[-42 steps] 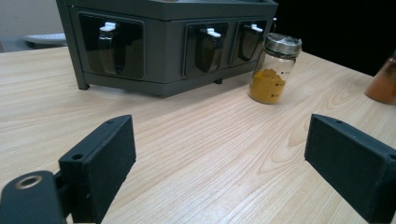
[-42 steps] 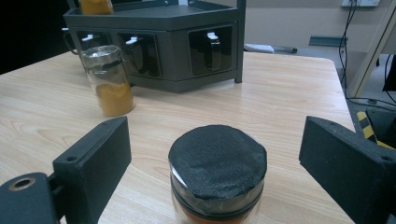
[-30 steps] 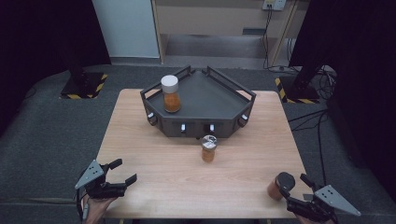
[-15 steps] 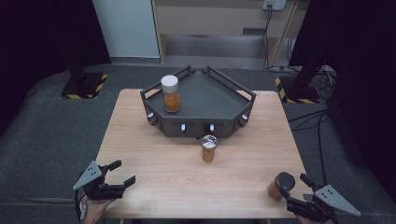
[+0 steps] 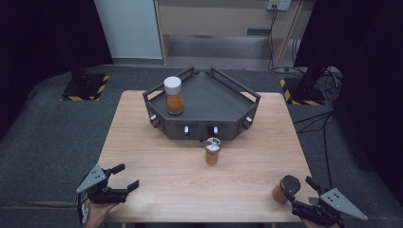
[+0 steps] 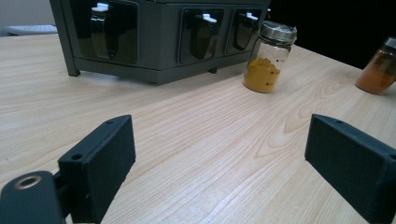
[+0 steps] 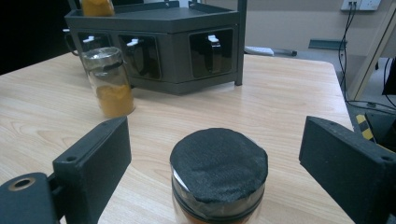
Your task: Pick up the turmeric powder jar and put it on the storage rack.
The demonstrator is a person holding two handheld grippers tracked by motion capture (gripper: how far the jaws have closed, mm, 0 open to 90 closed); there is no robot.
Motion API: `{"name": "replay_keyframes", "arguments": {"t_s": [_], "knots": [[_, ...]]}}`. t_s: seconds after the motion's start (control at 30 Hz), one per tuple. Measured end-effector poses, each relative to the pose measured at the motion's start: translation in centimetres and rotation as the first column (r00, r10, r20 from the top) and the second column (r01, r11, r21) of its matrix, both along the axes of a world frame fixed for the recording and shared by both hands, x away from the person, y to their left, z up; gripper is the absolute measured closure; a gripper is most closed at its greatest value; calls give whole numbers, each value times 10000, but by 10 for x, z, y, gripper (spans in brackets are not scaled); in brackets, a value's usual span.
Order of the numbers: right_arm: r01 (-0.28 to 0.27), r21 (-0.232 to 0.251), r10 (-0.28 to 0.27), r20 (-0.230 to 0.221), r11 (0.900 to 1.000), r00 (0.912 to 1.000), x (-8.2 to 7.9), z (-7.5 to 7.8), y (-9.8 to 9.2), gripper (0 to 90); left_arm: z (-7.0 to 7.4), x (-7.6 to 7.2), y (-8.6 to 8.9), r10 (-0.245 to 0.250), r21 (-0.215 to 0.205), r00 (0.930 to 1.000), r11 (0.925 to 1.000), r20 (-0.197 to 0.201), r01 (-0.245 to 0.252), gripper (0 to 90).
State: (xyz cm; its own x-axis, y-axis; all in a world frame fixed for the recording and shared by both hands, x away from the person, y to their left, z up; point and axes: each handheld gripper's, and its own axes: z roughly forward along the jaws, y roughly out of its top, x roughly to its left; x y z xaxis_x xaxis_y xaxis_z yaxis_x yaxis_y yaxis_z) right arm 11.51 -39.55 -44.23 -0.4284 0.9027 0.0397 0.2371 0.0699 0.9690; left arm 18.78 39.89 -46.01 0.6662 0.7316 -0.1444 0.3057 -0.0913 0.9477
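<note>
Dark curtains and grey carpet ring the wooden desk point(image 5: 157, 142), where a dark angular rack point(image 5: 209, 95) sits against the far edge with a white-capped jar point(image 5: 174, 95) of orange powder on its left side. Very little has altered in the last second — both hands have kept their places at the near edge, the jars have not shifted, and the only difference is that the left gripper point(image 5: 124, 177), off the near left corner, has let its jaws creep a shade wider, with nothing but bare wood between them. The right gripper point(image 5: 295, 195), at the near right corner, has its jaws spread to either side of the black-lidded jar point(image 7: 218, 179), whose lid sits between the pads with clear daylight on both sides — not yet gripped, as far as I can see. A silver-lidded jar point(image 5: 212, 151) of yellow powder stands alone just in front of the rack's middle. My reading is that this is a pause before the pick-up: the right jaws need to close on the black-lidded jar, and the rack looks the likely place for it.
</note>
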Motion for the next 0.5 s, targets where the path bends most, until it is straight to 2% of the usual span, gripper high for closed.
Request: {"name": "replay_keyframes", "arguments": {"t_s": [0.27, 0.5], "knots": [[25, -27, -25, 71, 10000, 10000, 0, 2, 1, 89, 0, 1, 0, -27, 53, 10000, 10000, -77, 27, 73], [-52, -188, 51, -49, 9998, 10000, 5, 11, 3, 92, 1, 3, -1, -223, 161, 9997, 9996, -104, 224, 63]]}}
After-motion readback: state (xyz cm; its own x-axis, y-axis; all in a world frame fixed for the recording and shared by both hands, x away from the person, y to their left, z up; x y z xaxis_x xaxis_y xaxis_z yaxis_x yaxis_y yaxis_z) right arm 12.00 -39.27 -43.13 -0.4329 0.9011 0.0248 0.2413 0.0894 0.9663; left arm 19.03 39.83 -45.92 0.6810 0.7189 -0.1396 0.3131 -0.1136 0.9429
